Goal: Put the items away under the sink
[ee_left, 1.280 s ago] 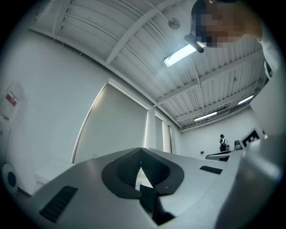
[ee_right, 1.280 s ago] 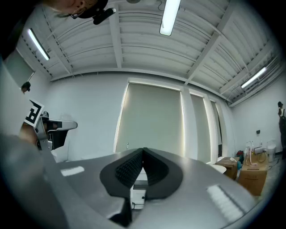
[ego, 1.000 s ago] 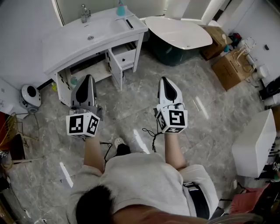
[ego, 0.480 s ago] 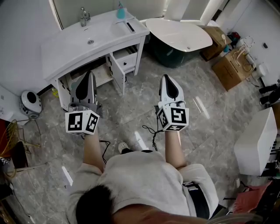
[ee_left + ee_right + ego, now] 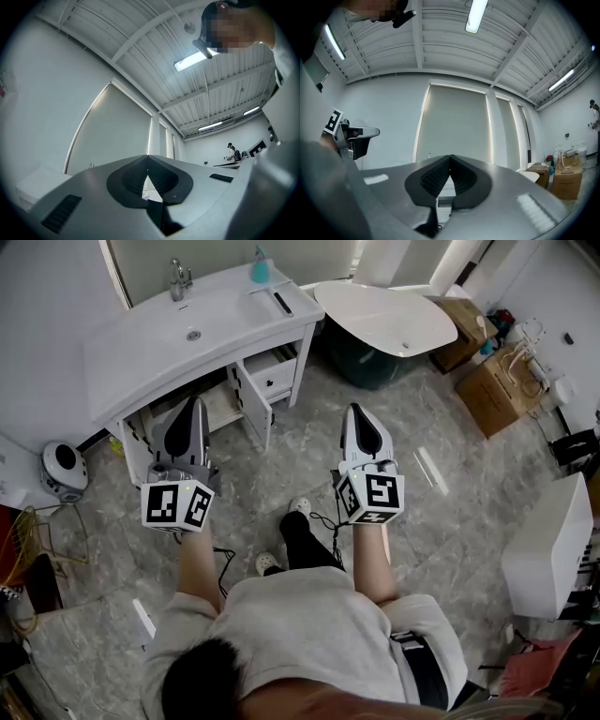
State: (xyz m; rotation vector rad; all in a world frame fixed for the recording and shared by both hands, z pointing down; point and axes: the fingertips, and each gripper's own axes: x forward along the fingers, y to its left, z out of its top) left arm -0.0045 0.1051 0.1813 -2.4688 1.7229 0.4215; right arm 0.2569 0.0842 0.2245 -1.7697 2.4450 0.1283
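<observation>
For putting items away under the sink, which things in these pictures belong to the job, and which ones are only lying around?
Belong to the job:
- sink cabinet with its open door
- left tool and right tool, both shut and empty
- perhaps the teal bottle on the counter

Only lying around:
- bathtub
- cardboard boxes
- round white device on the floor

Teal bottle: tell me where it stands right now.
In the head view, the teal bottle stands at the back right corner of the white vanity top, to the right of the faucet and just left of the bathtub.
</observation>
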